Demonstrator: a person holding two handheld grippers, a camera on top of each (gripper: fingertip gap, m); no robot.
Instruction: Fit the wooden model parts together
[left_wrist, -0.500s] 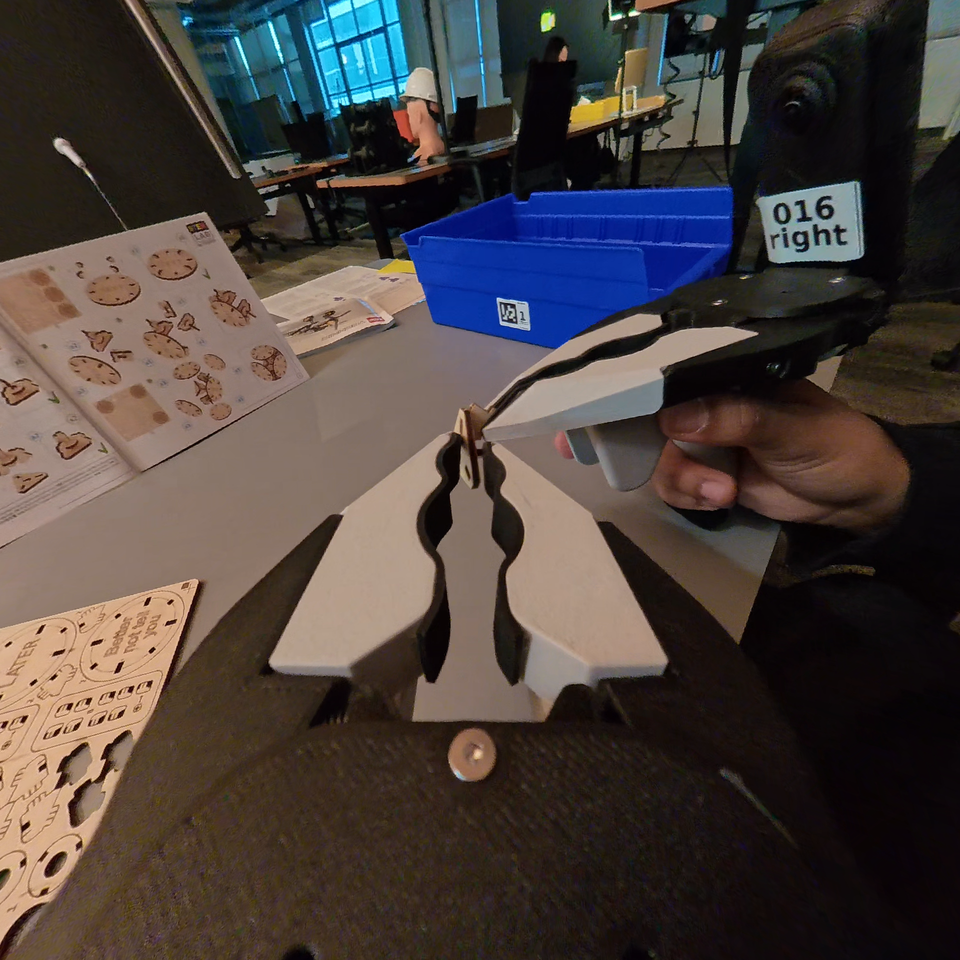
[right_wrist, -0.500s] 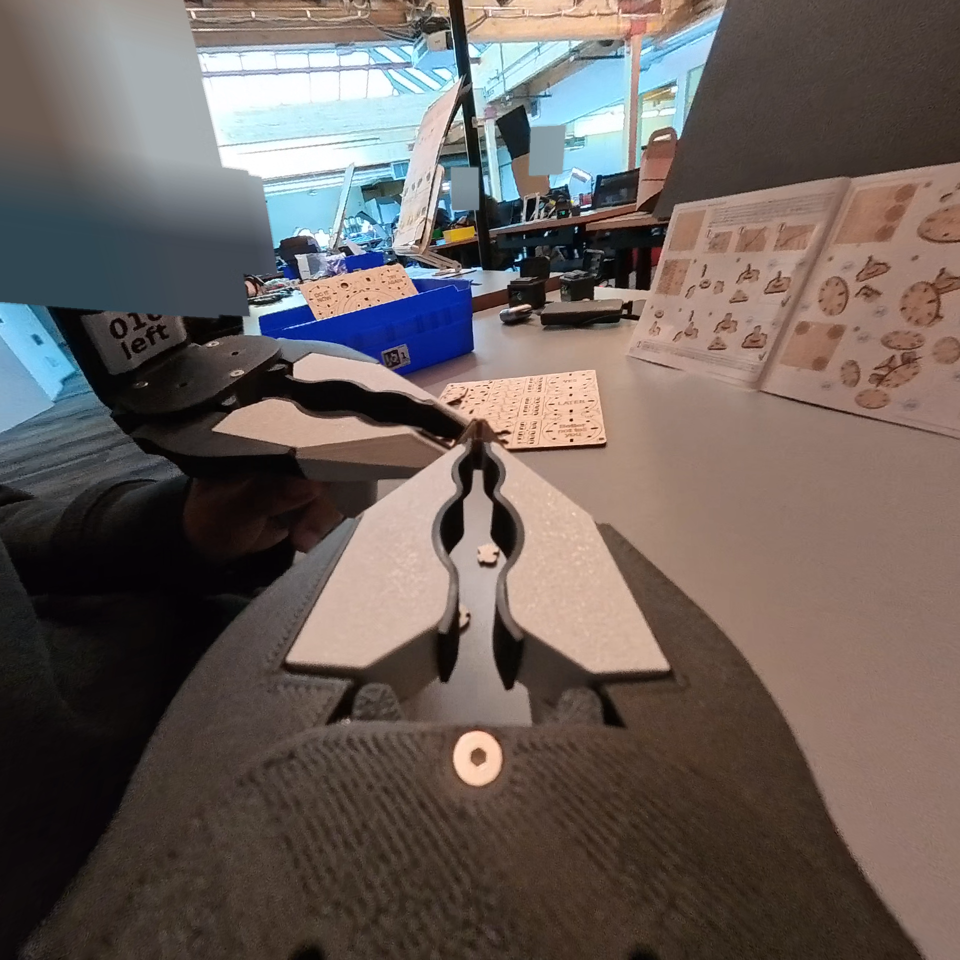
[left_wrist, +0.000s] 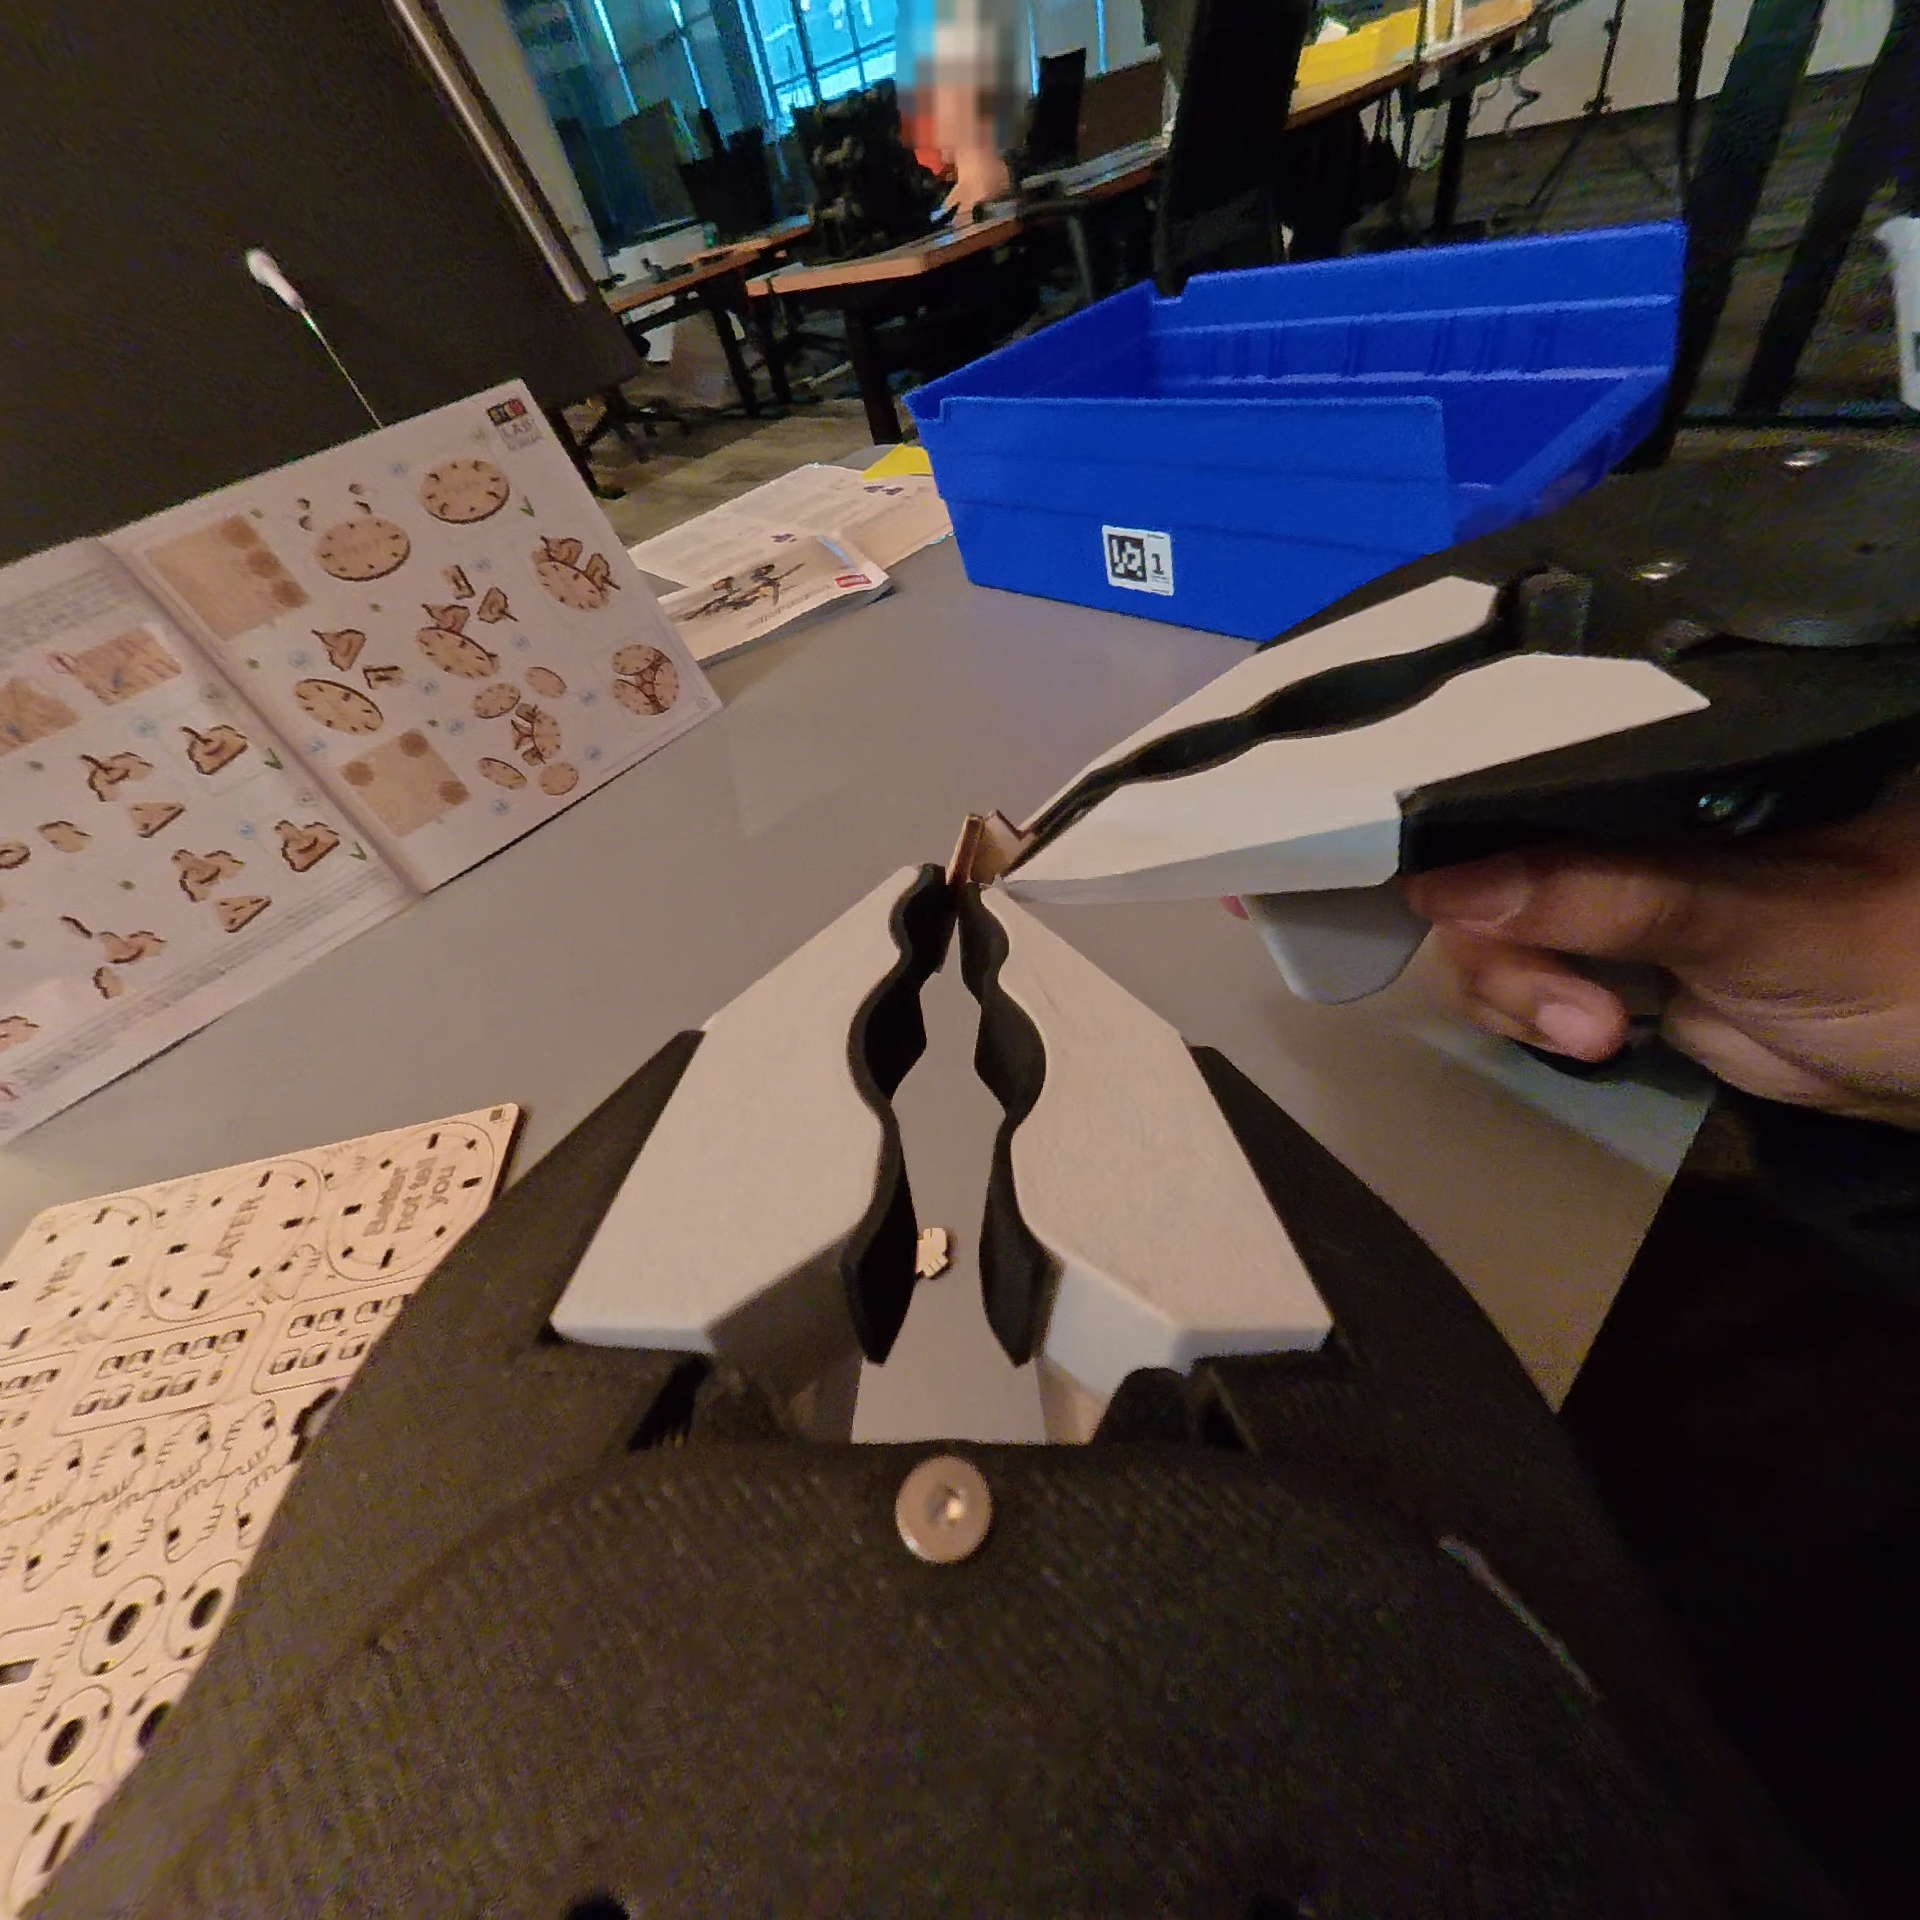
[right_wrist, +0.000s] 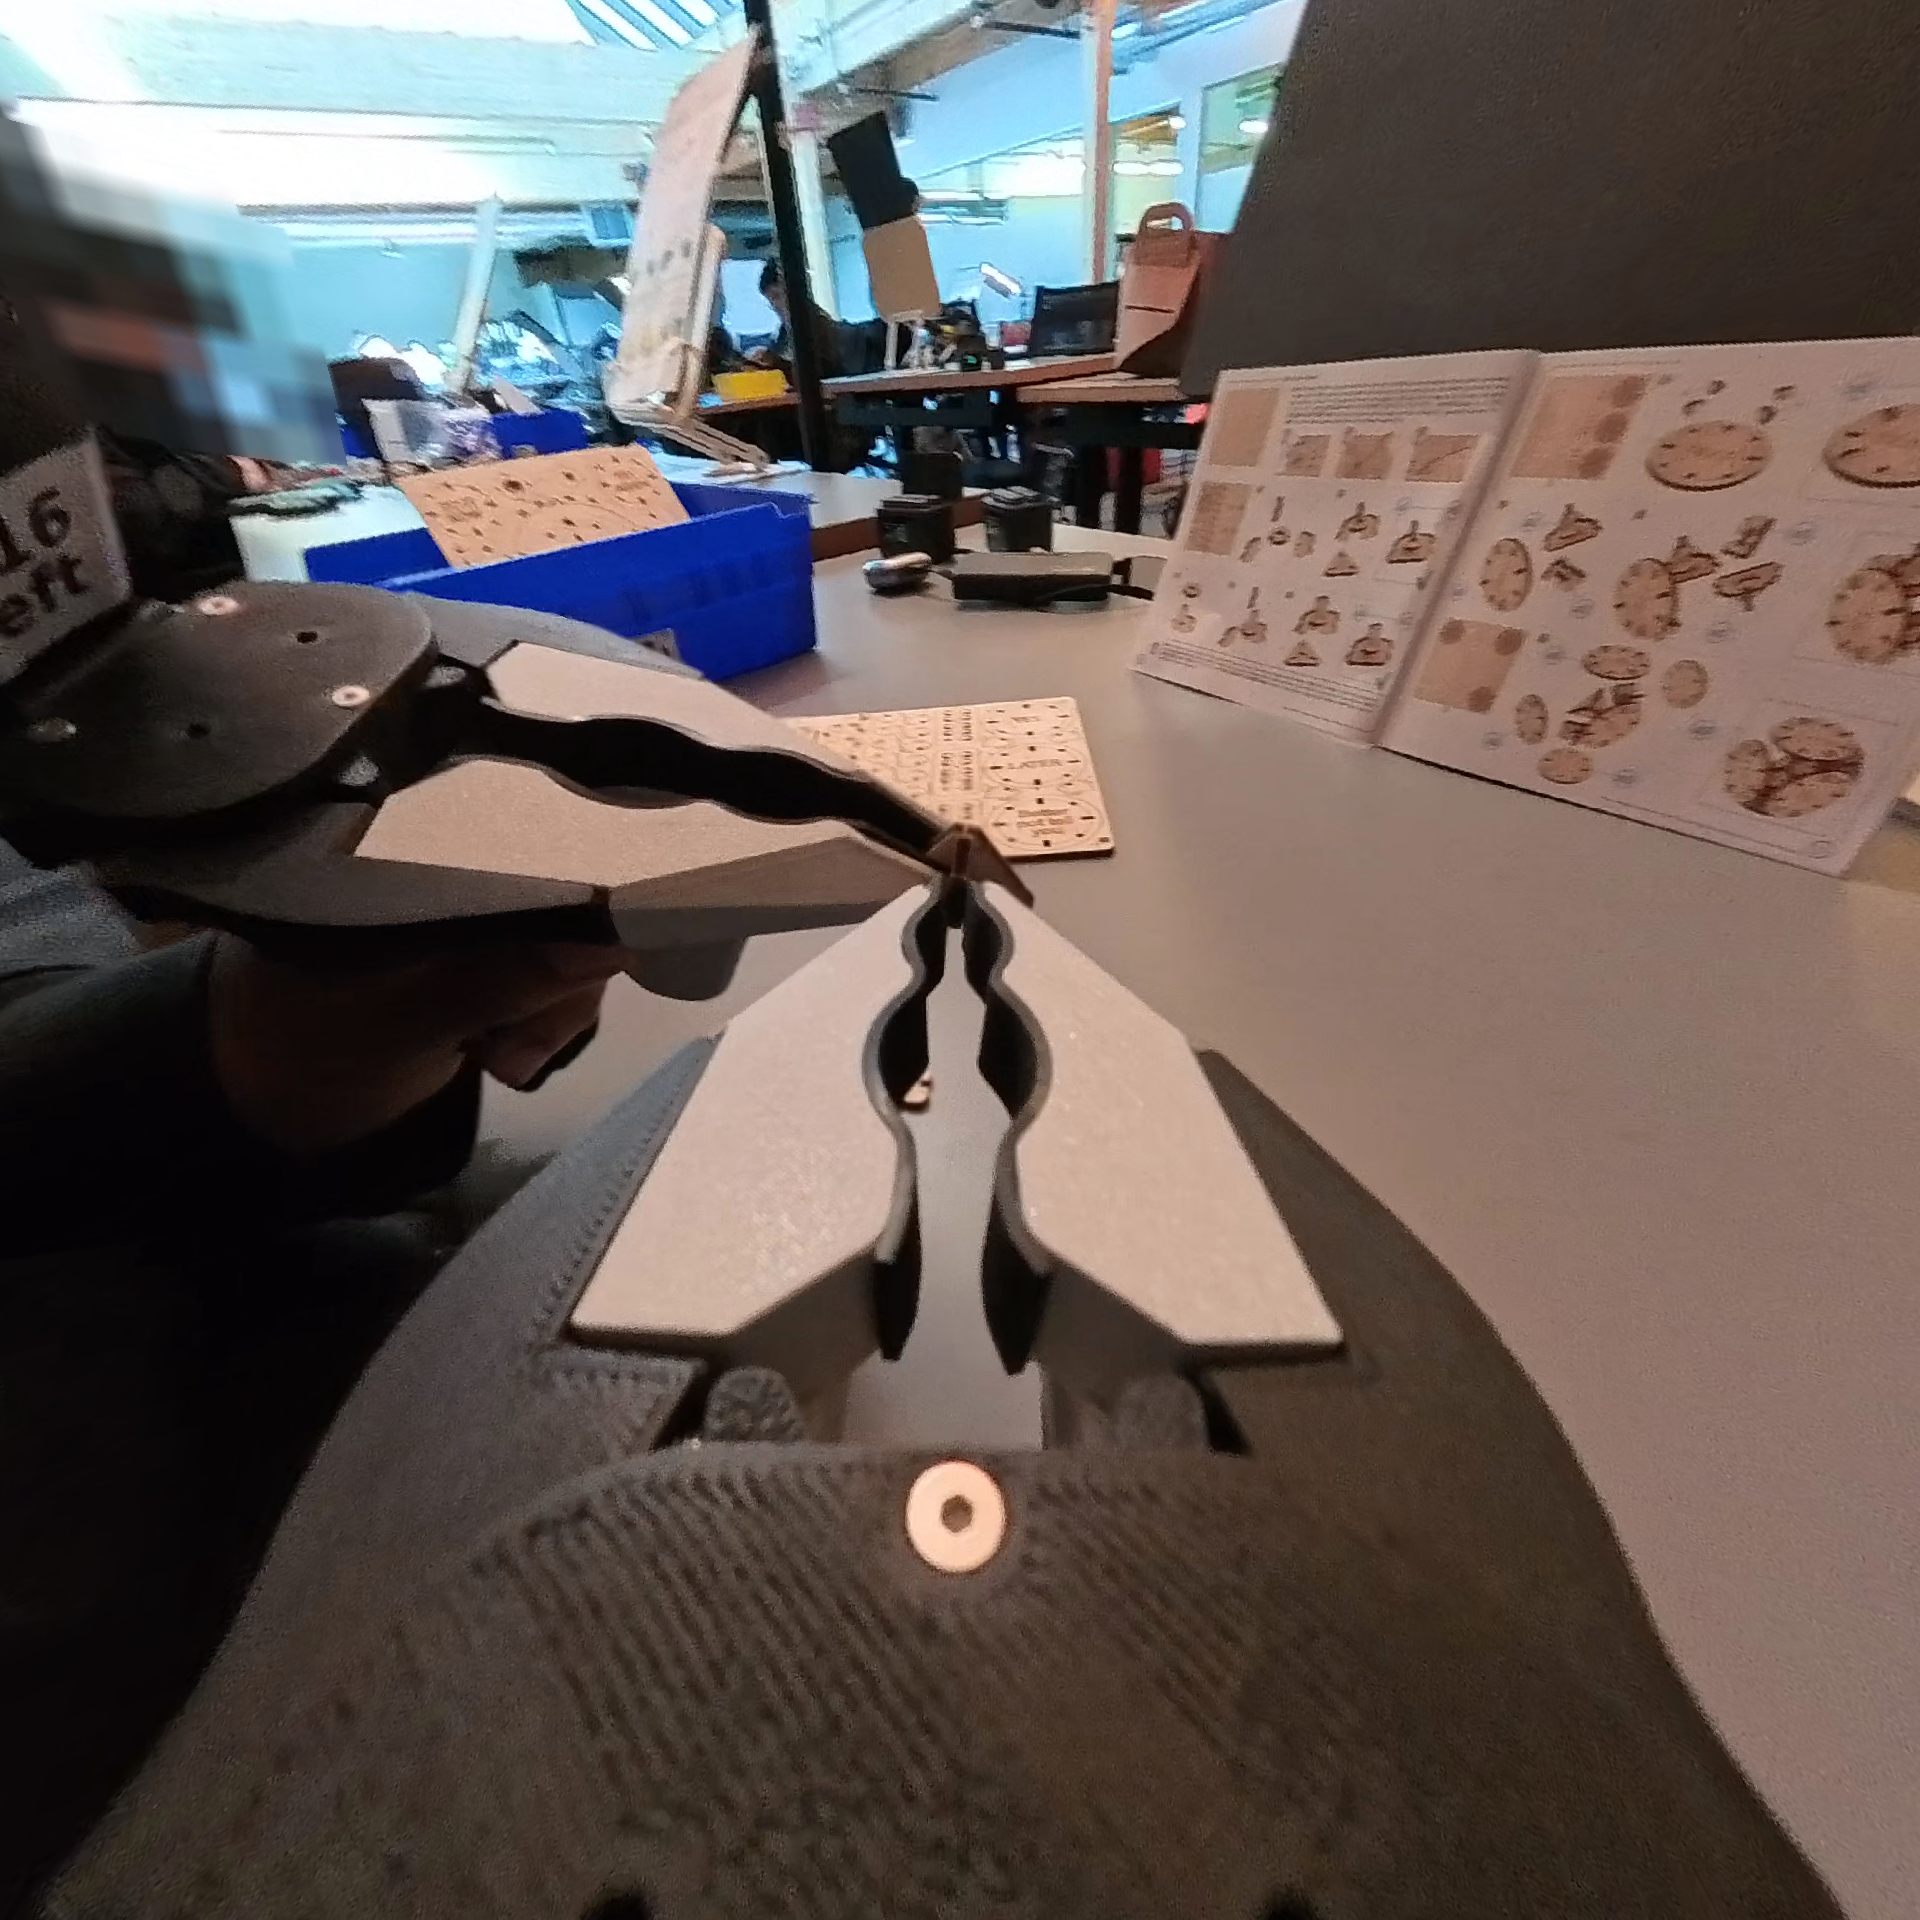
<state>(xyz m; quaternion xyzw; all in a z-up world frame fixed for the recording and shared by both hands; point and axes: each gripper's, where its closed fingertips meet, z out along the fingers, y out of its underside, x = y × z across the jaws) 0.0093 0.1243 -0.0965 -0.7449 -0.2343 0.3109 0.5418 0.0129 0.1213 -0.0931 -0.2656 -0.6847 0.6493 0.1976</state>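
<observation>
My two grippers meet tip to tip above the grey table. My left gripper is shut on a small thin wooden piece, seen edge-on. My right gripper comes in from the right, shut on a second small wooden piece that touches the first. In the right wrist view my right gripper pinches an upright wooden piece. There my left gripper holds a flat brown piece crossing it. A tiny loose wooden part lies on the table below.
An open instruction booklet lies at the left and a laser-cut wooden sheet near left. A blue bin and a second booklet lie farther back. A hand holds the right gripper. A black power adapter lies far back. Left and right tips are no more than a few centimetres apart.
My left gripper's tips stood slightly apart around the wooden piece and are now pressed together on it. Both grippers stay tip to tip, and the right stays shut.
</observation>
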